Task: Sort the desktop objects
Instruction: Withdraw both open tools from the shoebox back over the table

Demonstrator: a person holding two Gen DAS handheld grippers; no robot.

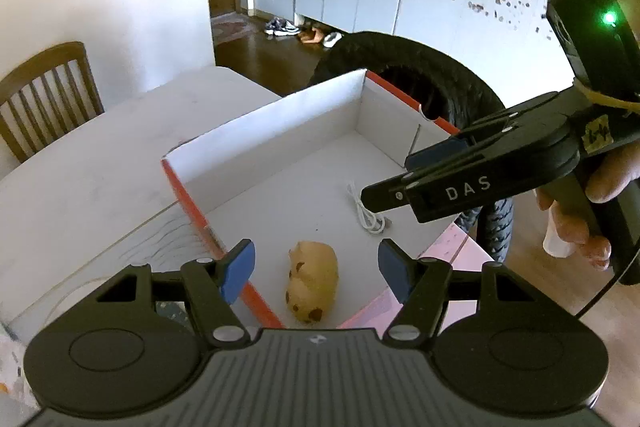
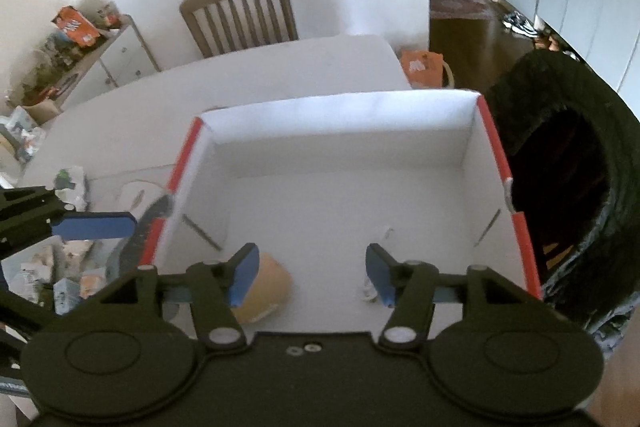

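White cardboard box with red-orange edges sits on the pale surface, directly below and ahead of both tools. The left tool hangs over the near end of the box with its blue-padded fingers spread apart and nothing between them. Straight ahead of it, between the two pads, a tan plush toy with brown spots lies on the box floor. Beyond the toy, ahead and to the right, a coiled white cable rests on the floor too, apart from the toy.

The right tool is also over the box, fingers wide apart and empty; in its own view, which is blurred, the toy shows partly behind its left pad and the cable just inside its right pad. A black tyre stands beyond the box's right wall, and a wooden chair stands at the far edge of the surface.
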